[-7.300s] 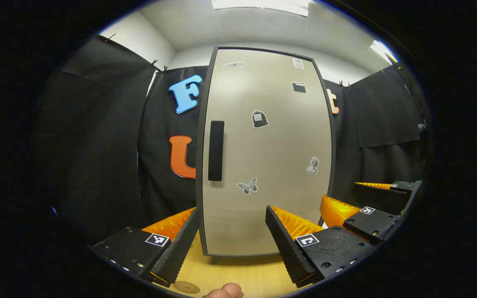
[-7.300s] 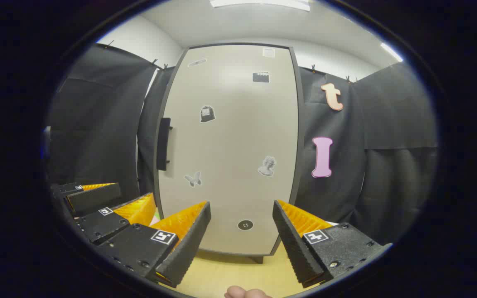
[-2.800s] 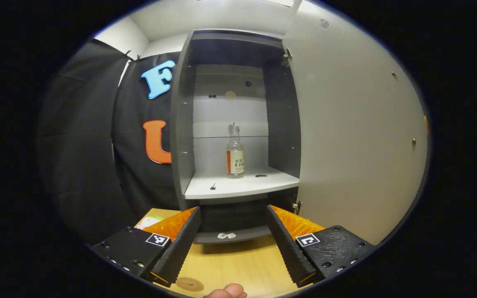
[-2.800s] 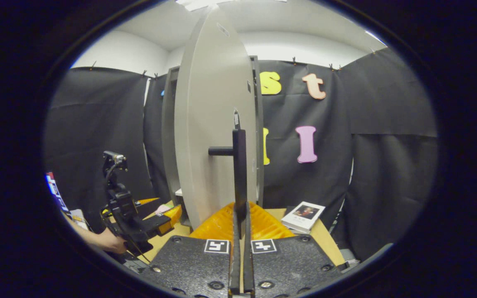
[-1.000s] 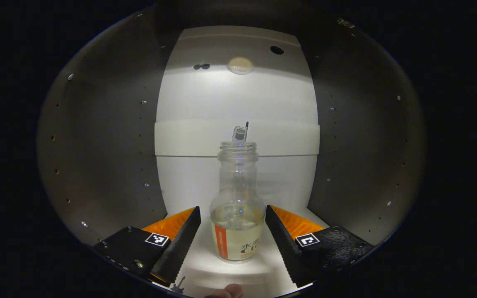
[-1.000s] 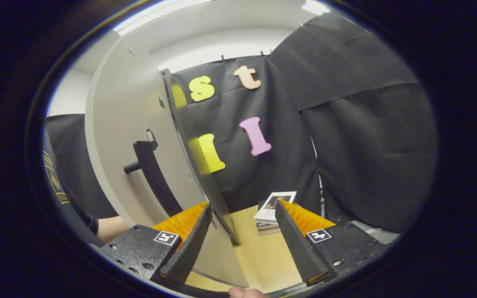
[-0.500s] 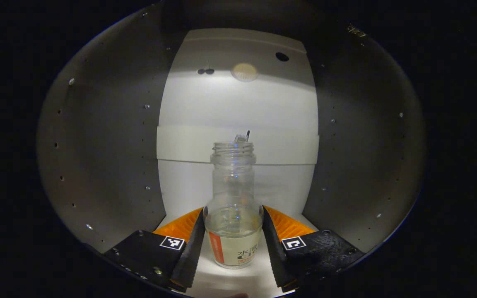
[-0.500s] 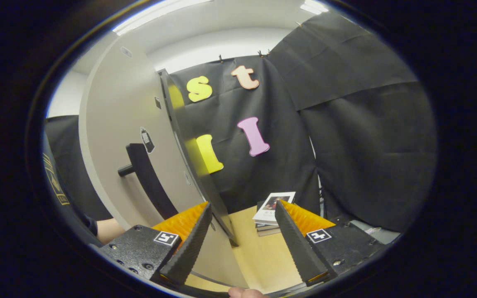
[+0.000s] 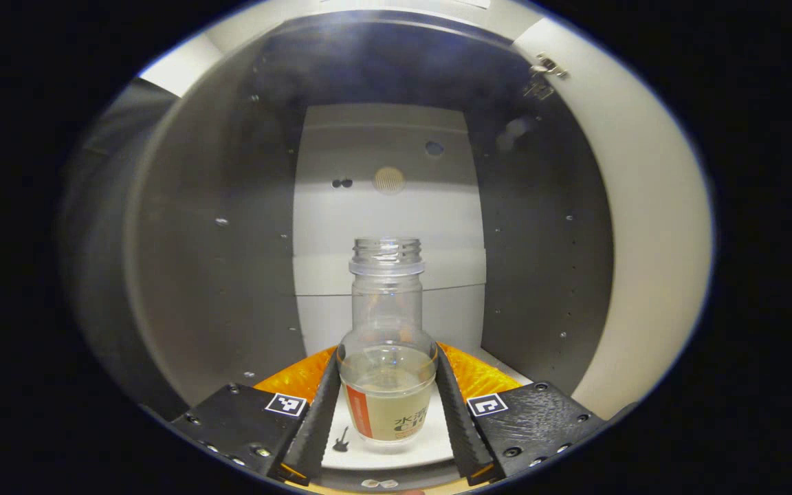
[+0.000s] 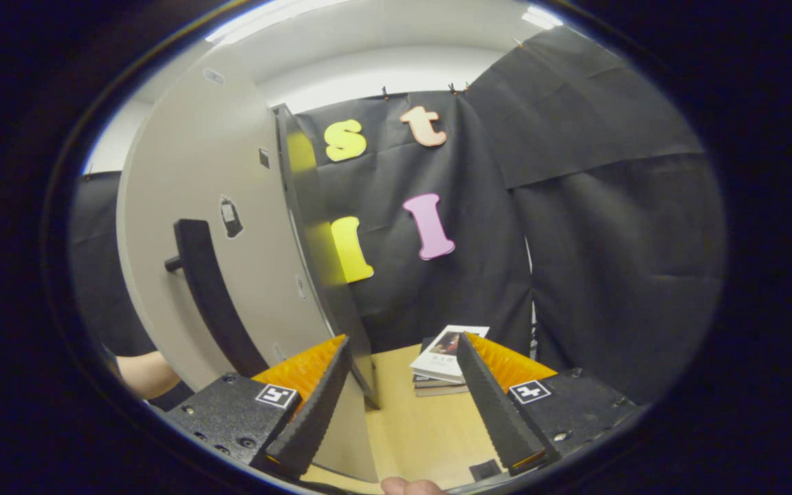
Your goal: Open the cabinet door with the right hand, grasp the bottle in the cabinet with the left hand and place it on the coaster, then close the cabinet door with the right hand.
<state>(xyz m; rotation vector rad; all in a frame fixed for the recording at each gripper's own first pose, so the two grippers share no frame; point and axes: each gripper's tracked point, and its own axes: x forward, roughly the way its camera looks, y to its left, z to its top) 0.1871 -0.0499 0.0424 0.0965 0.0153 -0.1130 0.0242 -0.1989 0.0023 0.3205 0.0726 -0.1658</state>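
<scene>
The left gripper (image 9: 387, 419) is reaching into the cabinet (image 9: 231, 227), and its two fingers are clamped on the bottle (image 9: 387, 357), one pressed against each side of the lower body. The bottle is clear glass, capless and upright, with a little pale liquid in the bottom and a label low down. It sits over the front part of the cabinet's white shelf (image 9: 403, 450); whether its base is touching the shelf I cannot tell. The cabinet's pale back wall is well behind the bottle.

Off to the side of the cabinet, the right gripper (image 10: 403, 392) has its fingers spread wide apart, with nothing between them. The cabinet door (image 10: 217, 227) stands swung open just beside that gripper, its dark handle (image 10: 214, 295) sticking out from the door face. A small stack of books (image 10: 441, 364) lies on the wooden table (image 10: 416, 430) beyond the door's edge.
</scene>
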